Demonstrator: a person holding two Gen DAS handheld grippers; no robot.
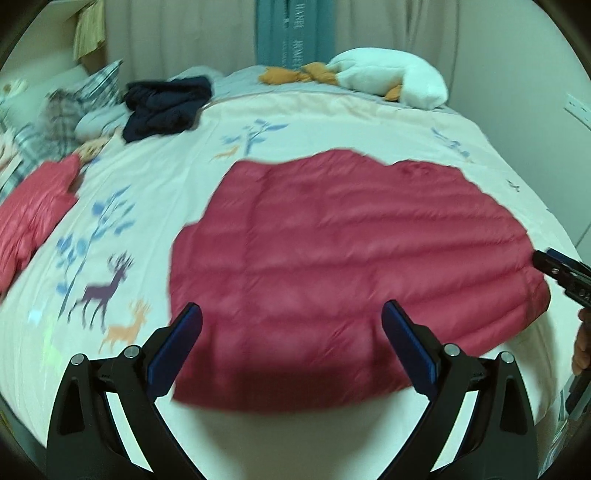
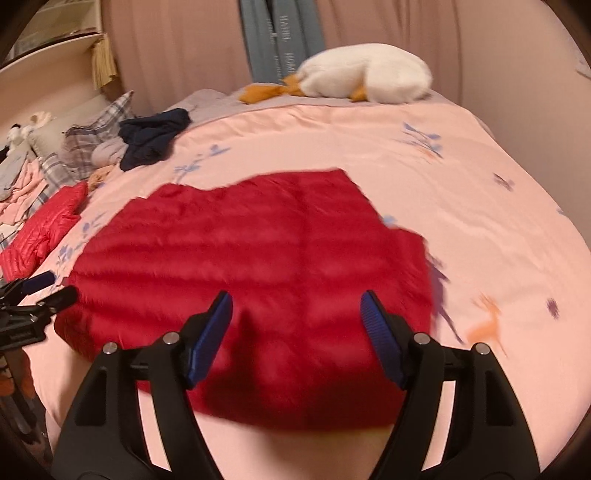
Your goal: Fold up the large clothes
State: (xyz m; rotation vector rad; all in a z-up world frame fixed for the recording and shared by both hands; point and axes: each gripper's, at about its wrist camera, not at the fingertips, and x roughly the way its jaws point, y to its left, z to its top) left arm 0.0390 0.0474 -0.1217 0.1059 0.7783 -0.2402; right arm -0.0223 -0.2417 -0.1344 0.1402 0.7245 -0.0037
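We see the red quilted jacket point(image 1: 351, 266) spread flat on the printed bedcover point(image 1: 147, 192); the left gripper point(image 1: 291, 314) and right gripper point(image 2: 297, 301) hang above its near hem, jaws parted, grasping nothing; a white plush goose point(image 2: 365, 74) lies at the far edge.

Red jacket point(image 2: 258, 280) blurred throughout.

A wide bed point(image 1: 155, 177) fills most of the frame, its pale cover printed with blue trees and deer. Pale curtains point(image 1: 177, 33) hang along the back, with a teal strip point(image 1: 291, 29) at top centre. A plain wall point(image 1: 517, 92) stands at the right; a shelf unit point(image 2: 55, 33) sits upper left. The light is dim and warm.
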